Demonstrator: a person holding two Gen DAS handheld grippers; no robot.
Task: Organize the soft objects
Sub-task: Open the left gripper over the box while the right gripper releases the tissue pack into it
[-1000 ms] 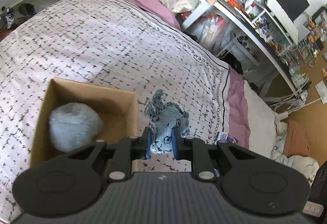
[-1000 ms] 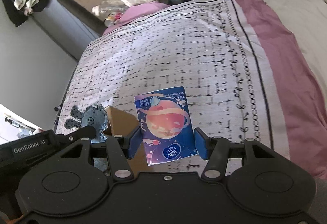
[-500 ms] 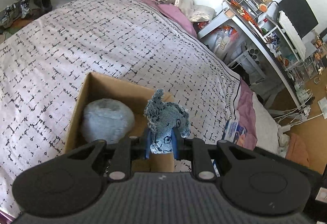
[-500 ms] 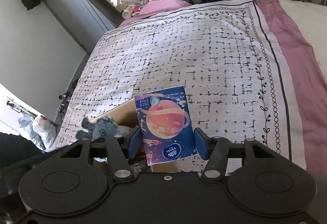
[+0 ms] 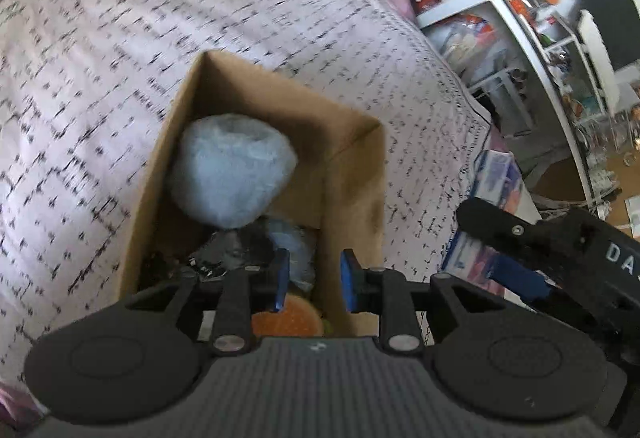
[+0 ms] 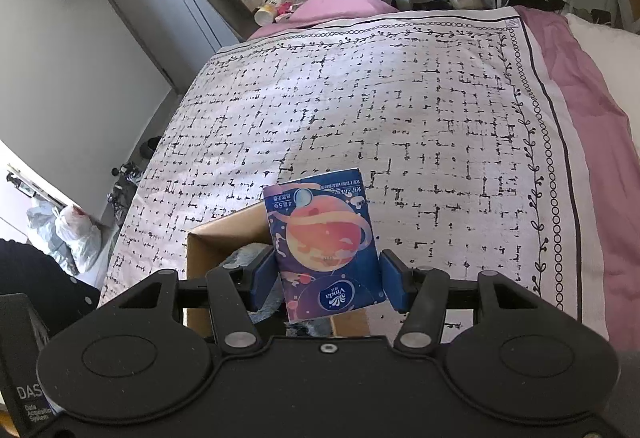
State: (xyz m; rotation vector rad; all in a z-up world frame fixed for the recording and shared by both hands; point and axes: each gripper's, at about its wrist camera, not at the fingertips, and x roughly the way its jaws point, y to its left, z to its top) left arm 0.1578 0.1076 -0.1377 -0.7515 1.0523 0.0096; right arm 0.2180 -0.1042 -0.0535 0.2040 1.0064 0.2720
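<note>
Left wrist: denim toy gone from fingers (image 5: 282, 274).

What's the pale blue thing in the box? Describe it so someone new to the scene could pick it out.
On the black-dashed white bedspread stands an open cardboard box. At its far end lies a round, fuzzy, pale blue plush ball, the biggest thing in there. The items nearer the left gripper are darker or orange, and none is as pale or rounded.
</note>
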